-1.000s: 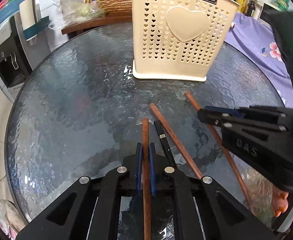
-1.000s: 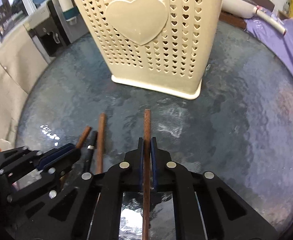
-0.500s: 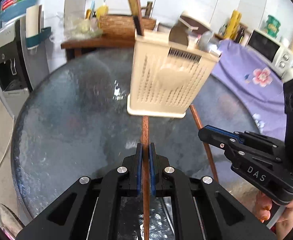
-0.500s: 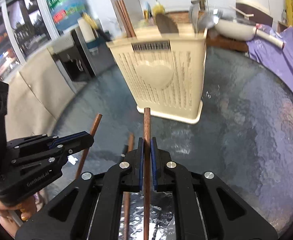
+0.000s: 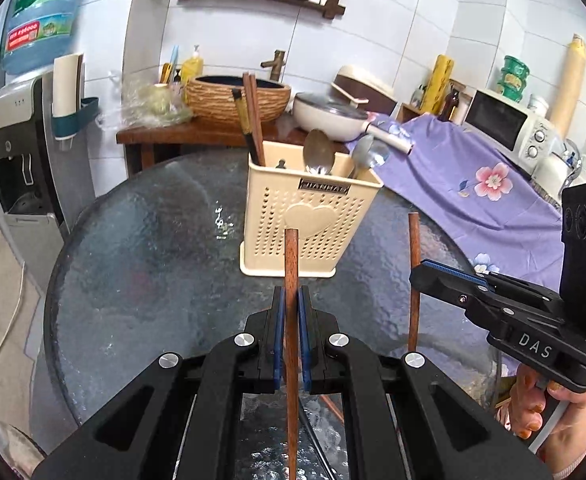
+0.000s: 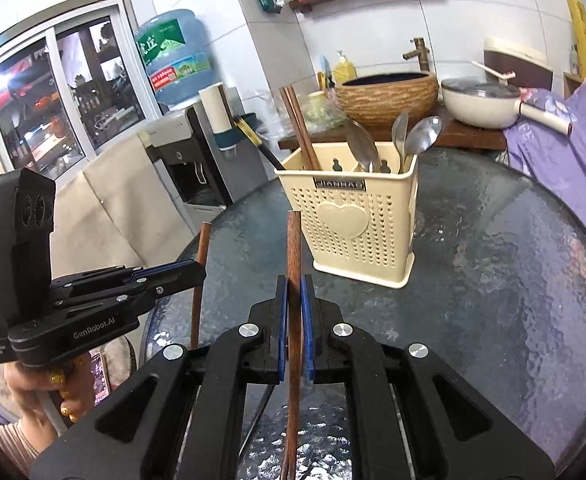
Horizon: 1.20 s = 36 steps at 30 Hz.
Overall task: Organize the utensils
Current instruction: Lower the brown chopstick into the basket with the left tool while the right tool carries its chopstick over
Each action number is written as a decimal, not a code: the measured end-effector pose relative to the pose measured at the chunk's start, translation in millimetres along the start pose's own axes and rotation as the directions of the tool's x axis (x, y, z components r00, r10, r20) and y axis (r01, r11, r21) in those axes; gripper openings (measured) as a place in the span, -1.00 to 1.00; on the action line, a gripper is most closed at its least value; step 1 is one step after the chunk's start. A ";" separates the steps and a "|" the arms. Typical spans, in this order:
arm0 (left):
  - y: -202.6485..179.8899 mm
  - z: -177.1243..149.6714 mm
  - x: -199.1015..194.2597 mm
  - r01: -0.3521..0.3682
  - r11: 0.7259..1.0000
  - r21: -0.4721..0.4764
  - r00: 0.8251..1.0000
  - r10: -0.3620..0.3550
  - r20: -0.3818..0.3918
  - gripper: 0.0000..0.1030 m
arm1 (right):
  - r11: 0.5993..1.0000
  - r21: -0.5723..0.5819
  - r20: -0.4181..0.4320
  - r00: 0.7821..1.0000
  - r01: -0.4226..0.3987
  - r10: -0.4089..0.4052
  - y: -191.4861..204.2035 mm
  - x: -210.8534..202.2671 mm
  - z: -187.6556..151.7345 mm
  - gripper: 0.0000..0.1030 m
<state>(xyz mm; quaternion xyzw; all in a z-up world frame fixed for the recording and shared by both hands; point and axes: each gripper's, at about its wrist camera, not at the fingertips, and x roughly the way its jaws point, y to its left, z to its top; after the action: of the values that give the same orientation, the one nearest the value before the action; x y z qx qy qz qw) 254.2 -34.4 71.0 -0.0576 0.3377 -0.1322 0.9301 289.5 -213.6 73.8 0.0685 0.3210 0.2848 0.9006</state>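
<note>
Landmark: cream perforated plastic utensil holder w/ heart emblem [image 5: 313,216], standing upright on the round textured dark-glass table [image 5: 141,264].

Left gripper [image 5: 292,336]: blue pads clamped tight on a brown wooden chopstick [image 5: 291,280]. The stick runs straight out along the fingers, its tip in front of the holder's lower front wall in the left wrist view, short of it and above the glass.

Right gripper [image 6: 294,332]: jaws likewise narrow, pinching a second brown wooden chopstick [image 6: 293,264]; its tip shows just left of the holder's front-left corner in the right wrist view, not touching. In the left wrist view the same gripper sits right of the holder, its stick upright.

Inside the holder: dark wooden chopsticks [image 6: 299,128] in the left compartment, metal spoons [image 6: 417,136] toward the right. A black-handled utensil [image 5: 317,444] lies on the glass on the near side of the holder, below the left gripper.
</note>
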 end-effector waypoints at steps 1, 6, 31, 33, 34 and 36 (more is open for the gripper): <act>-0.7 0.3 -3.4 0.001 1.000 0.001 1.000 -0.001 0.010 -0.88 | 1.000 -0.005 0.008 1.000 -0.006 0.006 1.6 -3.9 0.6 -0.86; -2.6 4.7 -13.6 0.009 1.000 0.005 0.999 -0.009 0.040 -0.88 | 1.000 -0.016 0.035 0.999 -0.015 0.016 6.6 -18.5 2.9 -0.86; -24.9 54.0 -48.7 0.014 0.998 0.063 0.984 -0.025 0.175 -0.88 | 0.995 -0.101 0.154 0.988 0.026 -0.010 26.4 -52.2 55.2 -0.86; -27.5 62.5 -54.2 0.015 0.997 0.070 0.981 -0.028 0.192 -0.88 | 0.994 -0.105 0.163 0.986 0.033 -0.016 26.5 -54.7 65.9 -0.86; -29.4 68.5 -57.3 0.014 0.997 0.072 0.979 -0.028 0.203 -0.88 | 0.994 -0.105 0.168 0.986 0.036 -0.018 25.8 -55.7 70.2 -0.86; -31.6 80.2 -61.9 0.007 0.997 0.074 0.974 -0.023 0.224 -0.88 | 0.993 -0.110 0.183 0.983 0.046 -0.026 26.6 -58.6 81.9 -0.86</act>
<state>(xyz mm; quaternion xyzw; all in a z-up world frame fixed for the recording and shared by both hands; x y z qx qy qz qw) 253.6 -45.6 176.6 -0.0406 0.2248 -0.1441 0.9628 290.6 -219.3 177.8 0.0369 0.2223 0.2787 0.9335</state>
